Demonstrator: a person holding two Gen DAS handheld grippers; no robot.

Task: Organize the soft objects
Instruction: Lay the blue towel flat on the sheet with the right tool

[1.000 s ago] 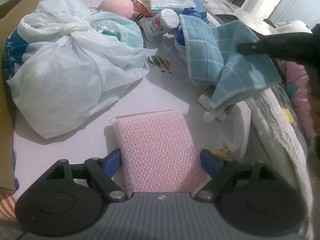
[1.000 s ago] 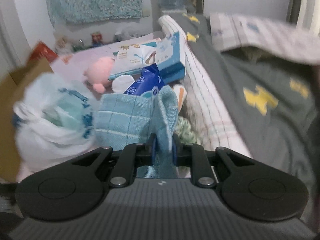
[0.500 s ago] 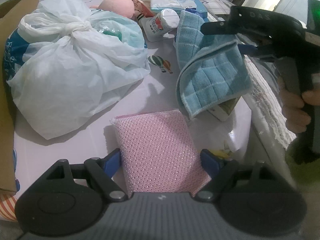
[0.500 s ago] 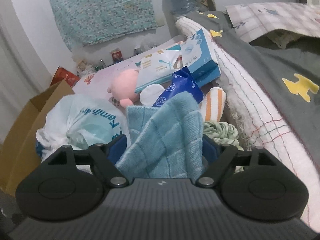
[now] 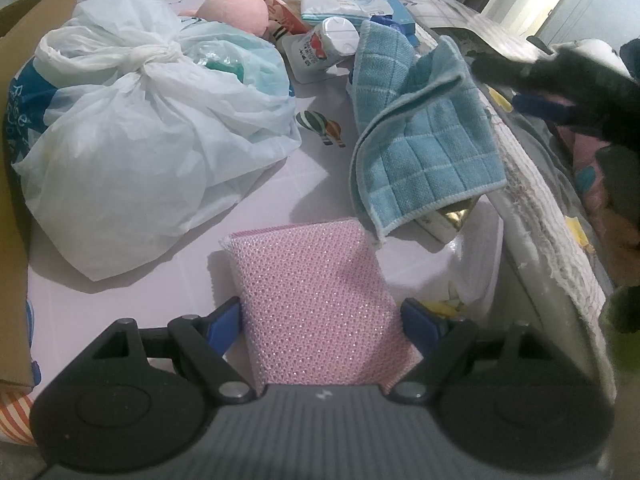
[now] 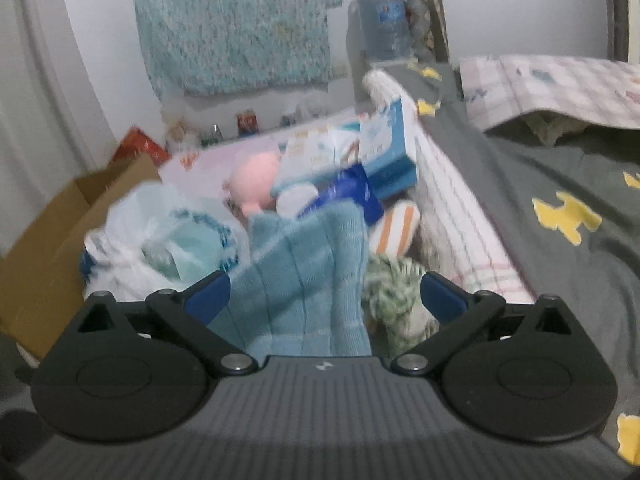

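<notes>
Pink mesh sponge (image 5: 320, 304) clamped in left gripper (image 5: 322, 316), one blue cloth (image 6: 304, 276) between opening right gripper (image 6: 324, 296), untouched

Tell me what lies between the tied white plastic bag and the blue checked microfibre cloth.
In the left wrist view, between the tied white plastic bag and the blue checked microfibre cloth lies only bare pale sheet, printed with small striped balloons.

Close wrist views, probably shared blue cloth (image 5: 424, 136)

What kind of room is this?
Probably a bedroom at home: a grey quilt with yellow shapes lies beside the cluttered table, with a pink soft toy and a tied plastic bag.
</notes>
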